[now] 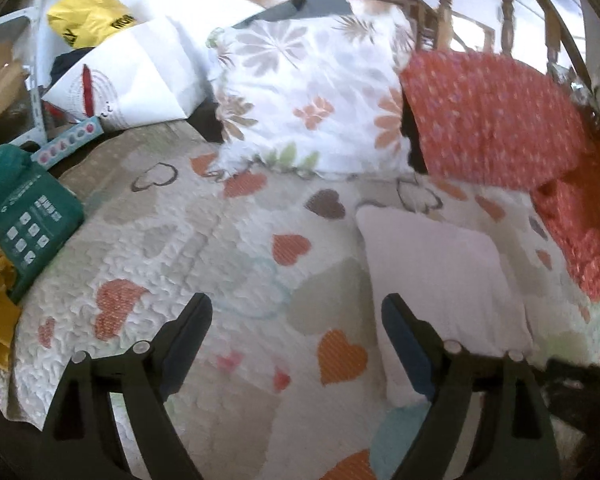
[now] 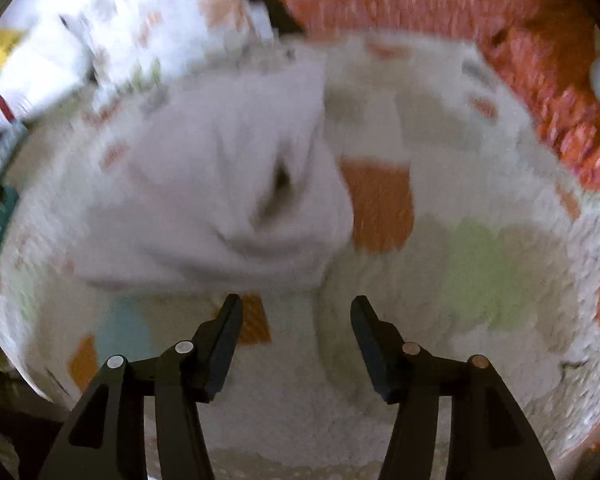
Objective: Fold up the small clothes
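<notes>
Pale pink garment lying folded on the heart-print quilt

The left gripper (image 1: 296, 320) and right gripper (image 2: 296, 312) are both hovering with jaws spread, gripping nothing; the pale pink garment (image 1: 432, 276) is resting on the quilt (image 1: 204, 240) near the floral pillow (image 1: 312, 92).

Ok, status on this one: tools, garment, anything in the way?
Left tool open, empty. Right tool open, empty. Pale pink garment folded on heart quilt, nobody gripping it. Nothing in the way.

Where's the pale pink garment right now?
The pale pink garment lies folded on the heart-print quilt, right of centre in the left wrist view, below the red dotted cushion; in the right wrist view it sits just ahead of the open fingers.
</notes>
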